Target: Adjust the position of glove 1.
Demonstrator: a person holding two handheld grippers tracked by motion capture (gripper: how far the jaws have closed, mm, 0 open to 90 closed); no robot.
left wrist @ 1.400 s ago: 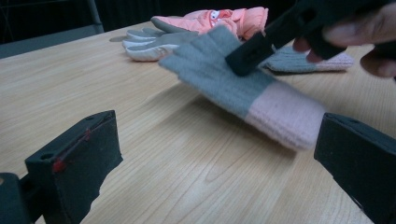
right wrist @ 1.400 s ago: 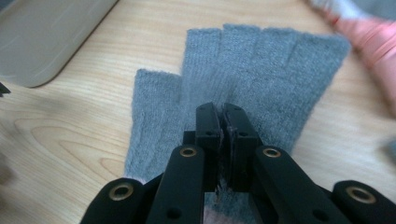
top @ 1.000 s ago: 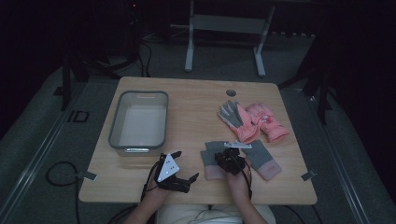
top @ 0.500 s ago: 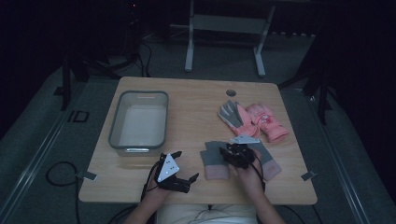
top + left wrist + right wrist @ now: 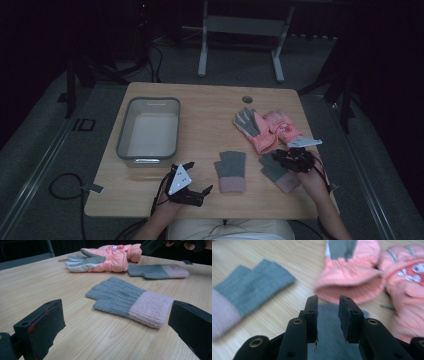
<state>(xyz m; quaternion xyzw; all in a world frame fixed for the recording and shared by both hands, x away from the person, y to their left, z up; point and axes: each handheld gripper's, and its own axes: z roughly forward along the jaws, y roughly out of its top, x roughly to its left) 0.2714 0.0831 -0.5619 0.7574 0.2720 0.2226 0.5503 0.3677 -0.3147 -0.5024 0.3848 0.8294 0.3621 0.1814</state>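
A dim room with a dark floor surrounds a pale wooden counter [image 5: 210,107]; a metal stand rises beyond its far edge.

The right gripper [image 5: 292,159] sits at the lower right of the high view, over the grey end of a knit glove [image 5: 278,172]. In the right gripper view its jaws stand narrowly apart with nothing between them — grey knit [image 5: 329,330] lies directly under the gap, and whether the tips touch it cannot be told. Just above the jaws in that view is the open cuff of a pink ski glove [image 5: 352,277], blurred, with a second pink glove [image 5: 404,277] at the right edge, partly under the first. In the high view this pair [image 5: 267,127] lies right of centre, its cuff end close to the gripper.

The left gripper [image 5: 192,187] rests at the lower centre of the high view, near the counter's front edge. Its jaws are spread wide and hold nothing. Beyond them in the left gripper view lies the other knit glove [image 5: 127,301], flat, grey fingers toward the upper left of the frame and pink cuff toward the right jaw. In the high view this glove [image 5: 231,171] is between the two grippers, apart from both.

A grey bin [image 5: 149,131] stands at the left of the counter, well away from the gloves.
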